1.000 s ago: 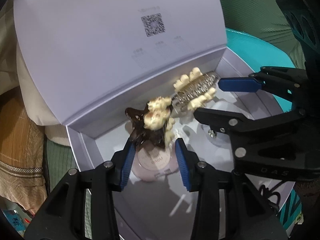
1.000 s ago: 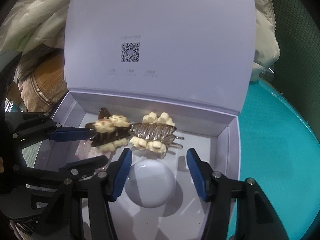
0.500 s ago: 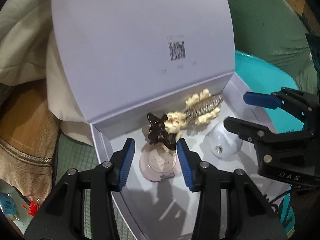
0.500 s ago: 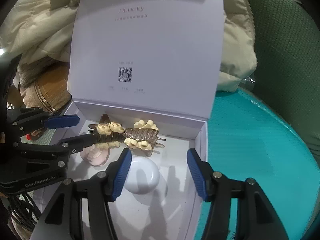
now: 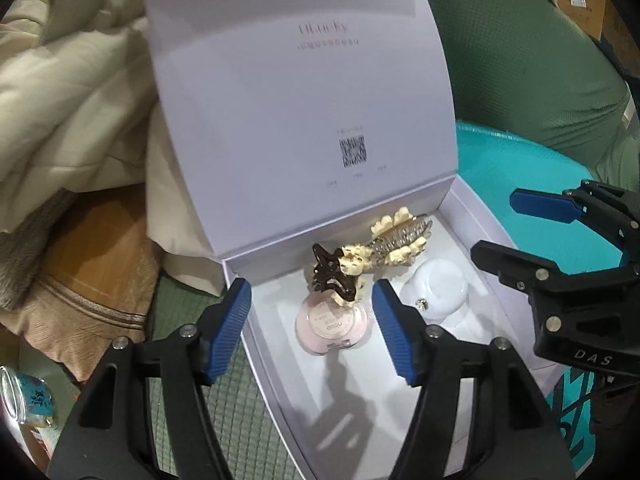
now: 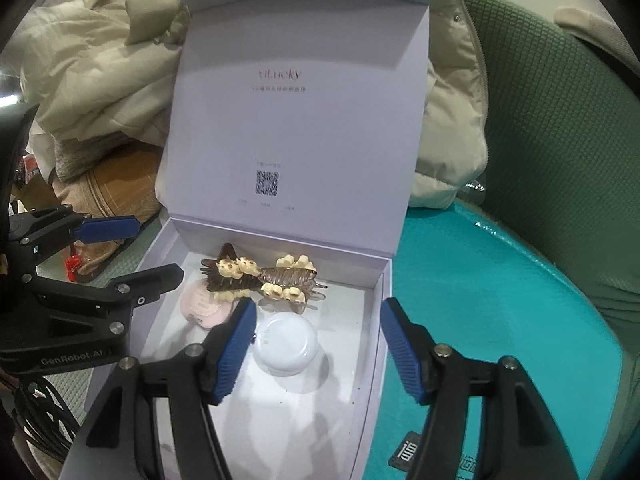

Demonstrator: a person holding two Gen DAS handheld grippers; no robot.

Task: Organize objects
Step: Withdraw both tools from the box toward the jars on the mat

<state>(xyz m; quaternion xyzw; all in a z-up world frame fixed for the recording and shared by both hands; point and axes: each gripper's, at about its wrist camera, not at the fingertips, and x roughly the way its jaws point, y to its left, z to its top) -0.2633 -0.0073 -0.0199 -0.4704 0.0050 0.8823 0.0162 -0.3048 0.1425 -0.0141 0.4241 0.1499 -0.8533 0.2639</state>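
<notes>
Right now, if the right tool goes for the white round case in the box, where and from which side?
Grip the white round case across its low round sidewall, coming down from above. It lies flat on the box floor, dome up. The right tool, open, sits almost over it; the hair clips crowd its far side.

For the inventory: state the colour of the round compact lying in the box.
Pale pink round compact, with a printed lid label; clearest in the left wrist view.
</notes>
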